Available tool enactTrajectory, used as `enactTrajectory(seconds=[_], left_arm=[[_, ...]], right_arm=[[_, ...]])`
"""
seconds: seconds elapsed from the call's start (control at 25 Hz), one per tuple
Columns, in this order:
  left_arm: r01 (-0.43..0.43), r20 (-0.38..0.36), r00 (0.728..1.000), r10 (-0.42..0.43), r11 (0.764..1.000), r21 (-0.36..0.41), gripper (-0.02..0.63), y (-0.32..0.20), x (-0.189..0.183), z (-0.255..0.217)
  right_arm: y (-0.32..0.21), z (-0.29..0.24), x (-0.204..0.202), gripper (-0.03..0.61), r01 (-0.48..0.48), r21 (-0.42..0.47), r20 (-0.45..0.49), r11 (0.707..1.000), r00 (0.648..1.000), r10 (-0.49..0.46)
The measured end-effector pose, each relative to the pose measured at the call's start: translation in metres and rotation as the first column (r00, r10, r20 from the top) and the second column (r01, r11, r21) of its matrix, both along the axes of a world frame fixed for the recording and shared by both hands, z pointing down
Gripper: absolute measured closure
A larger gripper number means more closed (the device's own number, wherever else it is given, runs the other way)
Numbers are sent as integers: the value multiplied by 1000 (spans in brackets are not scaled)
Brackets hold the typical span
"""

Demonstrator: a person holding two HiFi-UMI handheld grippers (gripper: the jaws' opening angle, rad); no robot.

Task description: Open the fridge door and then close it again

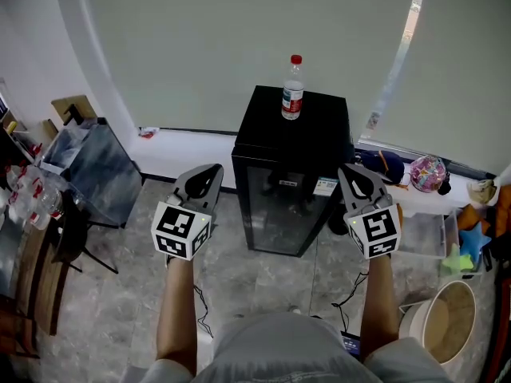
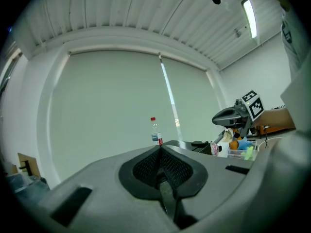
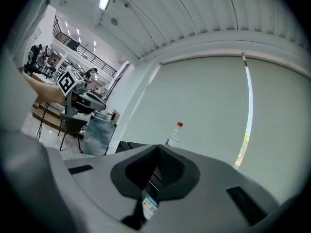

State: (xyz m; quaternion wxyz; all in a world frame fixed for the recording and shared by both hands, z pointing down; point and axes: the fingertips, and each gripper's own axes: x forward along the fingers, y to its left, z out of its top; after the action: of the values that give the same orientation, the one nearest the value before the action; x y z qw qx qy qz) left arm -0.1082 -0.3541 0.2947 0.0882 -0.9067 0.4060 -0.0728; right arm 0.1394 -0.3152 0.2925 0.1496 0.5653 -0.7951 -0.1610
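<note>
A small black fridge (image 1: 291, 178) with a glass door stands against the window wall, its door closed. A clear water bottle (image 1: 293, 88) with a red cap stands on top of it; the bottle (image 2: 155, 131) shows over the jaws in the left gripper view, and this same bottle (image 3: 173, 135) in the right gripper view. My left gripper (image 1: 214, 171) hangs left of the fridge, jaws shut, nothing between them. My right gripper (image 1: 351, 171) is held level at the fridge's right front corner, also shut and empty. Both point toward the fridge without touching it.
A grey covered stand (image 1: 100, 170) and a black chair (image 1: 72, 230) are at the left. Toys, a pink ball (image 1: 428, 172) and a clear tray (image 1: 431, 234) lie at the right, with a round bin (image 1: 444, 329) near my right forearm. Cables run across the tiled floor.
</note>
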Motion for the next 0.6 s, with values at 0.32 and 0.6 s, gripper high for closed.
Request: enactTrajectory(seconds=[0.32,0.6], left_arm=[[-26,25,999,24,998,56,603,31,1,-15],[-31,22,999,30,997,63,604,43,0,-19]], right_arm=[[20,-8,-16,581,16,23,12,1000,1000,-16],[29,-3,-24,581,31,5,14,1000,999,-31]])
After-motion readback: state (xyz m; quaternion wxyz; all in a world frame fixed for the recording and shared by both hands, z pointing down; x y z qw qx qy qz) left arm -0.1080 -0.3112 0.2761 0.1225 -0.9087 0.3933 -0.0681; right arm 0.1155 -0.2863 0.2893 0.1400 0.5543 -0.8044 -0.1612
